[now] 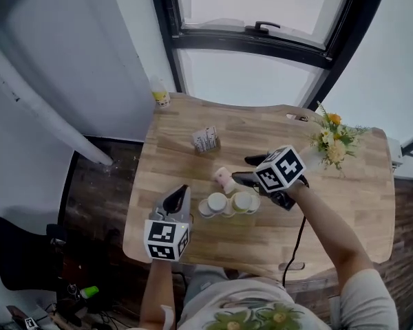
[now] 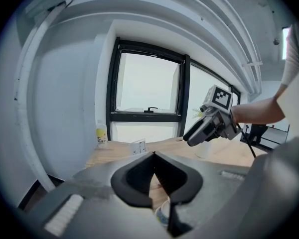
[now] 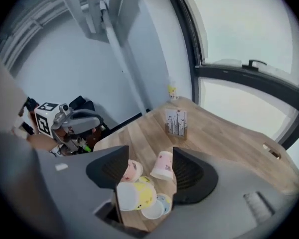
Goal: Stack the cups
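Tongs on the left, the left gripper (image 1: 181, 192), are hovering pinched together and empty just left of the cup cluster (image 1: 227, 203), which is sitting toward the near side of the table (image 1: 179, 157). A pink cup (image 1: 224, 179) is lying on its side just beyond. The right gripper (image 1: 244, 170) is hanging over it, jaws spread wide, gripping nothing. Picking seems to be in hand; next, the jaws are needing to settle around one cup. A card holder (image 1: 206, 139) and flowers (image 1: 332, 141) are standing farther off, blocking nothing.

Wooden table (image 1: 172, 163) — cups (image 1: 217, 203) clustered near its front; card stand (image 1: 206, 139), bottle (image 1: 161, 95), flowers (image 1: 330, 141) behind.
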Demonstrator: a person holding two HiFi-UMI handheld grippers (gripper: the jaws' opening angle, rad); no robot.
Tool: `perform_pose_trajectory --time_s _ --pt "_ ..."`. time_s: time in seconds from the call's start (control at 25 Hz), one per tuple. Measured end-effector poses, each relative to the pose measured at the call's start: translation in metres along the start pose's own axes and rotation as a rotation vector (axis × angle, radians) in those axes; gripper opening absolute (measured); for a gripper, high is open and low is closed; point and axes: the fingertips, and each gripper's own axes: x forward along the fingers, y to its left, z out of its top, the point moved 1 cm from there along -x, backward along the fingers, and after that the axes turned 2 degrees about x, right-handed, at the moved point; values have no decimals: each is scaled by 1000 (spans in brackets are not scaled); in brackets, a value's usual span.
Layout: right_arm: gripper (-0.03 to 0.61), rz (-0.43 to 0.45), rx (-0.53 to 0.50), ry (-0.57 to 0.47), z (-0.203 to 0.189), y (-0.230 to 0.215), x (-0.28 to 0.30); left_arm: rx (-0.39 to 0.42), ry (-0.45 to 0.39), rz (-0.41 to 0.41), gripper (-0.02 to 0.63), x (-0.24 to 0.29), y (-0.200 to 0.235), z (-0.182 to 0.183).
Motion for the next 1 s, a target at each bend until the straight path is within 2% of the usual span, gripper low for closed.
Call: perform_pose_trajectory --time_s 0.12,0.24,0.44,0.68,0.92,1.0 --pt "281 48 48 92 1 -5 24 -17 20 6 6 7 13 -8" --pt "281 41 74 181 -4 -14 50 -33 36 2 6 14 22 -15" --pt "281 44 182 310 -22 -25 97 -66 52 -8 6 26 35 -27" --pt "282 -60 174 460 -44 -48 138 -91 73 -21 6 41 45 -40" --pt "278 -92 154 587 -63 -57 160 -115 95 -34 6 53 50 -54" --pt "259 -90 166 607 -66 -58 164 -120 106 -40 6 55 51 -59"
